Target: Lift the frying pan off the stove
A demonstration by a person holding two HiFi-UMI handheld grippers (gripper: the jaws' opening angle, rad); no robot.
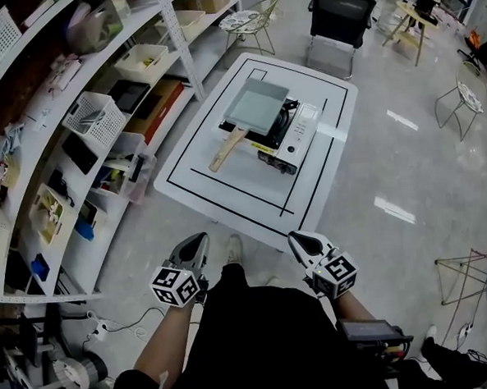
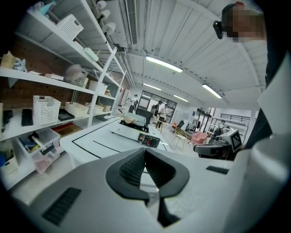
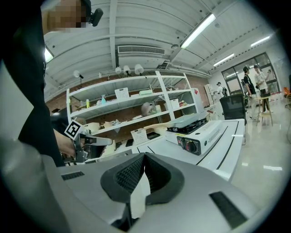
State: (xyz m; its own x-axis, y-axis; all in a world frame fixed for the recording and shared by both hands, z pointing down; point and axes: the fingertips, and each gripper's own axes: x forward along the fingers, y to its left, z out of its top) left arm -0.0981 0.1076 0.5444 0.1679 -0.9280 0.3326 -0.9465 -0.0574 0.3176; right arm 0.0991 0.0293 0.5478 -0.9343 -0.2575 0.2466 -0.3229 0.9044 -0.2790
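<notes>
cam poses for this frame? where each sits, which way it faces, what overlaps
Head view: on the person's head, steeply down at the table, stove and frying pan; forearms, left gripper, right gripper at bottom.
Left gripper view: on the left gripper, along its shut jaws across the table to the stove; dark clothing at right.
Right gripper view: on the right gripper, along its shut jaws to the stove, shelves behind; left hand at left.
Shared: all show the stove; each gripper view catches the other gripper.

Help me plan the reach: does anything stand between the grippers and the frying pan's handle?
Nothing visible does. The left gripper and right gripper hang short of the table; only bare tabletop lies before the frying pan, whose wooden handle points toward them.
</notes>
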